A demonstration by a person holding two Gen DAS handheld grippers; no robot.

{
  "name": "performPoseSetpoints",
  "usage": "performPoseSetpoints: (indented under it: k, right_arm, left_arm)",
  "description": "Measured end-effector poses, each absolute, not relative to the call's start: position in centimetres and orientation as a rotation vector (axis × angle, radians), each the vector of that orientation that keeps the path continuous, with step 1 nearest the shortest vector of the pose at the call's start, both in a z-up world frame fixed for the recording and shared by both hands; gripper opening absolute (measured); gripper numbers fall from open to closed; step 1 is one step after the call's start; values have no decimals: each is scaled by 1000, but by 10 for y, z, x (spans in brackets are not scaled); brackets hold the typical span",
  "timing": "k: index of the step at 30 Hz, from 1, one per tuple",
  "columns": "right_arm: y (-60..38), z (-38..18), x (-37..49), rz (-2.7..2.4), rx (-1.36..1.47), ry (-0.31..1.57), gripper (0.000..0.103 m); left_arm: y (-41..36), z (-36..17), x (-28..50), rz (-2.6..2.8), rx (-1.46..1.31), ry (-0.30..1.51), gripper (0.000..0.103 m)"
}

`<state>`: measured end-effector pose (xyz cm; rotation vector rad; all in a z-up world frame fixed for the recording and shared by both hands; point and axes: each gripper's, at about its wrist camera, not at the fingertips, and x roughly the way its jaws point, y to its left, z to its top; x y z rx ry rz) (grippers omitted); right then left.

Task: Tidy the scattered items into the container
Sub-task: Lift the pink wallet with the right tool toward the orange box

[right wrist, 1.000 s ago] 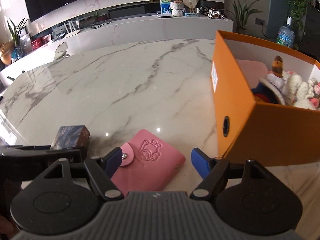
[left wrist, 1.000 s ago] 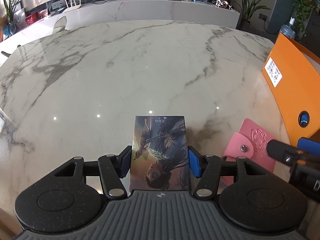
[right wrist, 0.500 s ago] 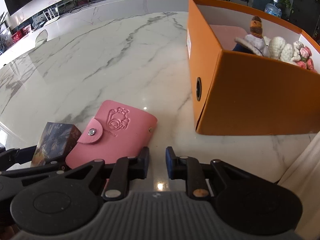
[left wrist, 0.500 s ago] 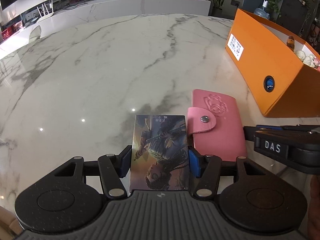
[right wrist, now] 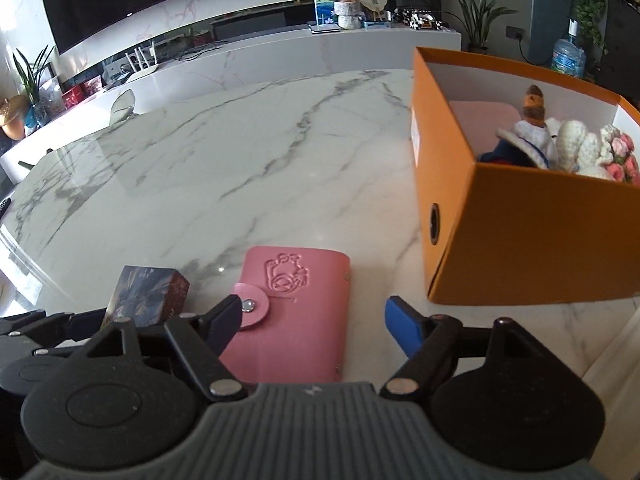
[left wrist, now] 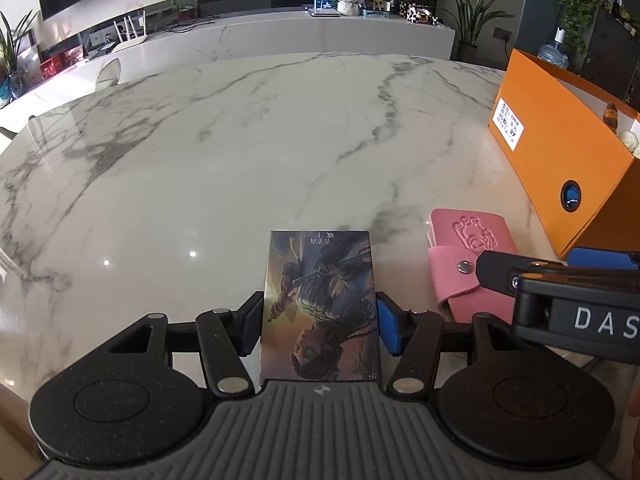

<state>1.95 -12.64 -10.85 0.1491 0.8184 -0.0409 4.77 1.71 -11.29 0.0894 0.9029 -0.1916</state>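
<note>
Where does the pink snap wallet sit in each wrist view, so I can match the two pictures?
Left wrist: the pink wallet lies at lower right, right of the card box held in the left tool.
Right wrist: the wallet lies at lower centre, between the open right tool's fingers.
Shared landmark: the orange box, right of the wallet in both.

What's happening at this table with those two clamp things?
A person is tidying loose items into the orange box. The left gripper is shut on an illustrated card box. The right gripper is open around a pink wallet lying on the marble table. Soft toys are already inside.
</note>
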Motion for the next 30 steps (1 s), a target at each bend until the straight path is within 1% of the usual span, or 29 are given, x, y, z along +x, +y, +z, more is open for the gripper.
performPoseSetpoints:
  k: [1, 4, 8, 18, 19, 27, 30]
  right_arm:
    - [-124, -109, 22, -33, 148, 822, 91]
    - [-118, -116, 31, -42, 134, 841, 93]
    - [-114, -123, 39, -50, 134, 868, 94]
    - [-117, -136, 51, -69, 175, 905, 94]
    - [-118, -137, 53, -70, 183, 908, 95]
    - [-120, -140, 57, -92, 149, 886, 94]
    - [-123, -140, 59, -88, 158, 886, 97]
  left_arm:
    - [19, -113, 48, -181, 90, 896, 66]
    - [21, -115, 50, -165, 109, 892, 66]
    - [22, -118, 54, -146, 112, 903, 66]
    - [18, -121, 59, -132, 167, 856, 67]
    - [18, -121, 59, -133, 170, 853, 67]
    - [17, -122, 61, -132, 188, 833, 67]
    - [20, -122, 64, -124, 173, 837, 67]
